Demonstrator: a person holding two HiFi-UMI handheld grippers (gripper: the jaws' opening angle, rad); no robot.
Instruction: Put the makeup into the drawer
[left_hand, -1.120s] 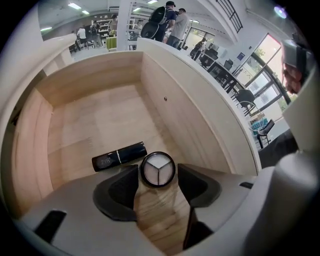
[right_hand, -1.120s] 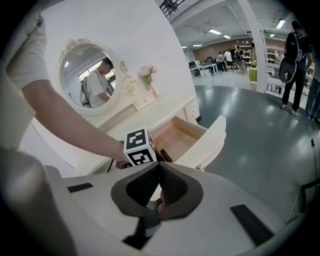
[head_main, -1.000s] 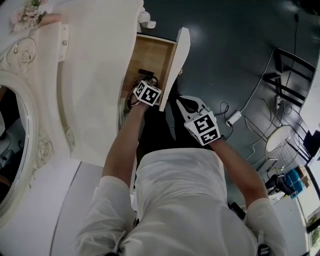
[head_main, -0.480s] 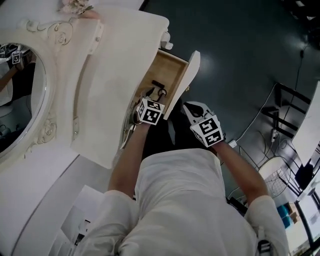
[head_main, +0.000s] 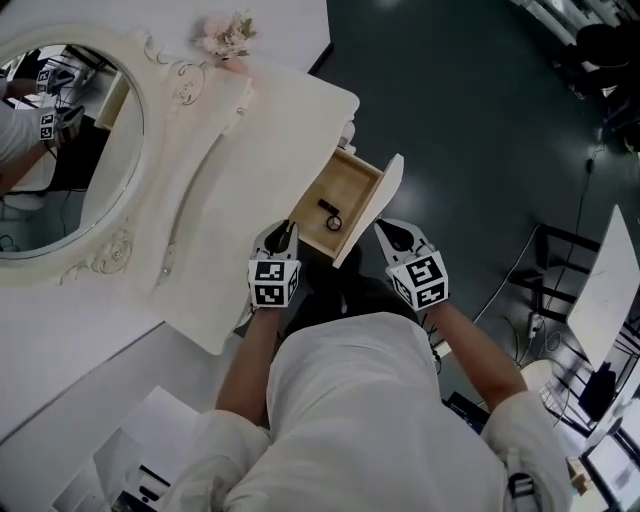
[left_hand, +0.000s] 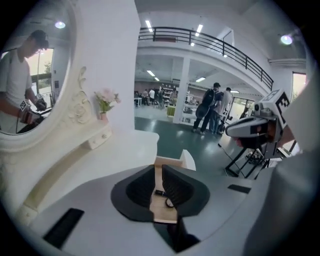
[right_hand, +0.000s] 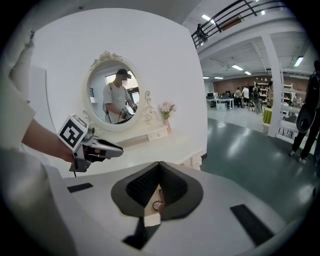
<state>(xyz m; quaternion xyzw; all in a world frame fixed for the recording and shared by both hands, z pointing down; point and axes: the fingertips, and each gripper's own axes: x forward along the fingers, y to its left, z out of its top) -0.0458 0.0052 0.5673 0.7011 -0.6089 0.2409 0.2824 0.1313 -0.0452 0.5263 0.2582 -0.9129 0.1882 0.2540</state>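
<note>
Inside the open drawer (head_main: 345, 185), makeup (head_main: 329, 207) lies apart from its walls.

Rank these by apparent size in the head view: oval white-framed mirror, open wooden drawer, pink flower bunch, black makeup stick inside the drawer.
Largest to smallest:
1. oval white-framed mirror
2. open wooden drawer
3. pink flower bunch
4. black makeup stick
No two look alike in size.

Large open industrial hall, mezzanine railing (left_hand: 200, 38), glossy dark floor (head_main: 480, 100), staged white vanity (head_main: 260, 170)
</note>
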